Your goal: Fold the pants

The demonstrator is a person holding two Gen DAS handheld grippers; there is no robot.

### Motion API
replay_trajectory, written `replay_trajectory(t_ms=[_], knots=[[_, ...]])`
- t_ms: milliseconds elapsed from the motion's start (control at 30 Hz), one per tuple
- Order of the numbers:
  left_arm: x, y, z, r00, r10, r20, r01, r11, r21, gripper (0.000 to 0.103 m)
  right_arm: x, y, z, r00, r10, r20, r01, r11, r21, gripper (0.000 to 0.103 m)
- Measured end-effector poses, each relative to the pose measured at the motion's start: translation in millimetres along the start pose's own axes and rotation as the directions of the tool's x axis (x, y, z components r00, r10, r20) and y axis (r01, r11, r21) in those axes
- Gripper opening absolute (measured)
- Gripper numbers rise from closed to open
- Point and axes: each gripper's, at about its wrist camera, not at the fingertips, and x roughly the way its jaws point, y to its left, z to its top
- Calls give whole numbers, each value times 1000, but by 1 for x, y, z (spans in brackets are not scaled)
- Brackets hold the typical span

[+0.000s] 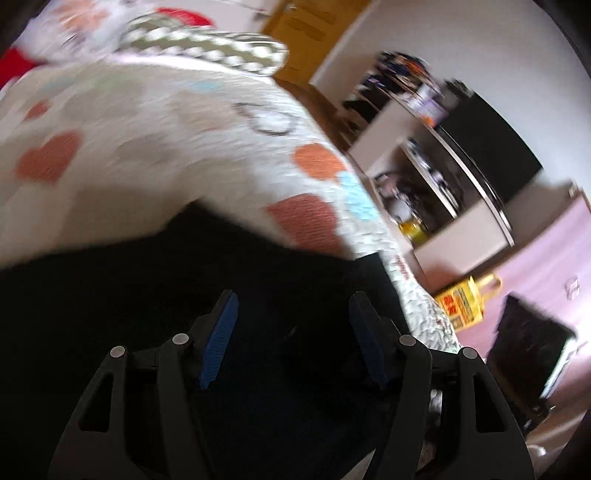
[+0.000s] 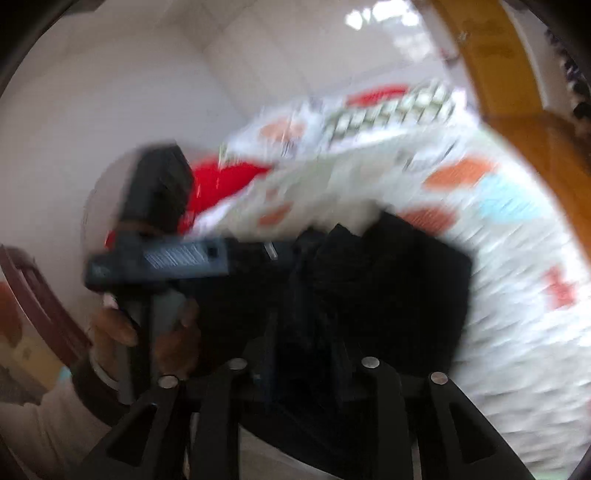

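Note:
The black pants (image 1: 147,295) lie on a white quilt with orange and blue hearts (image 1: 166,147). My left gripper (image 1: 293,306) hovers over them, its blue pads (image 1: 218,339) well apart and open, dark cloth below them. In the blurred right wrist view my right gripper (image 2: 306,325) has its fingers close together, with a bunched fold of the pants (image 2: 406,288) between them. A hand (image 2: 122,332) holds the left tool's grey body (image 2: 159,258) at the left of that view, its tips lost in the black cloth.
A chevron pillow (image 1: 221,51) and a red cushion (image 1: 14,62) lie at the bed's far end. Beside the bed stand a white shelf unit (image 1: 443,177), a yellow bag (image 1: 465,299) and a dark box (image 1: 528,332) on the floor. A wooden door (image 1: 306,33) is behind.

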Motion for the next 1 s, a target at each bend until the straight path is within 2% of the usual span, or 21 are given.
replay_trajectory(t_ms=[33,100,167,267,300,333,400,533,567,633,667,700,733,800,900,1000], knots=[[-3,5,-5,1000,8,-3,-8,1000,-14,67,3,3,-4,999,42,-19,-42,999,13,31],[-6,9,-13,1000,9,-9,-9,1000,-22,67,-9,13,-12,995,95,5,-95,995,-25,42],[-8,6,-20,1000,-3,-7,3,1000,-18,67,-27,16,-15,995,103,8,-102,993,-55,49],[0,-11,-25,1000,-3,-15,3,1000,4,68,-52,6,-17,999,-17,41,20,998,-65,49],[5,-20,-27,1000,6,-23,-5,1000,29,70,-59,-2,-16,995,-78,60,82,995,-61,50],[10,-24,-28,1000,18,-25,-17,999,45,76,-63,-9,-15,991,-113,70,117,992,-45,50],[18,-36,-32,998,62,-16,-60,995,79,78,-67,-28,-14,982,-172,74,171,985,15,50],[36,-53,-39,996,85,-29,-82,992,100,78,-59,-48,-16,970,-238,45,236,971,47,50],[38,-59,-41,995,101,-23,-97,988,123,75,-58,-49,-17,967,-250,42,248,968,40,50],[44,-67,-44,987,157,-31,-150,976,159,36,-60,-49,-18,964,-260,57,259,965,35,50],[45,-66,-44,984,175,-28,-168,972,162,32,-62,-48,-16,960,-271,65,269,963,36,50],[43,-64,-43,986,162,-26,-157,976,150,23,-65,-47,-12,954,-287,81,286,958,31,50],[39,-60,-41,991,131,-30,-126,984,127,18,-66,-42,-8,950,-297,96,296,955,25,50],[28,-55,-40,994,110,-15,-108,989,102,18,-69,-36,4,945,-301,130,303,953,5,50],[8,-54,-41,986,160,38,-163,981,105,17,-66,-25,23,942,-297,157,308,950,-55,50],[-1,-43,-43,982,184,39,-187,979,83,17,-51,-9,35,941,-302,154,320,941,-112,44]])
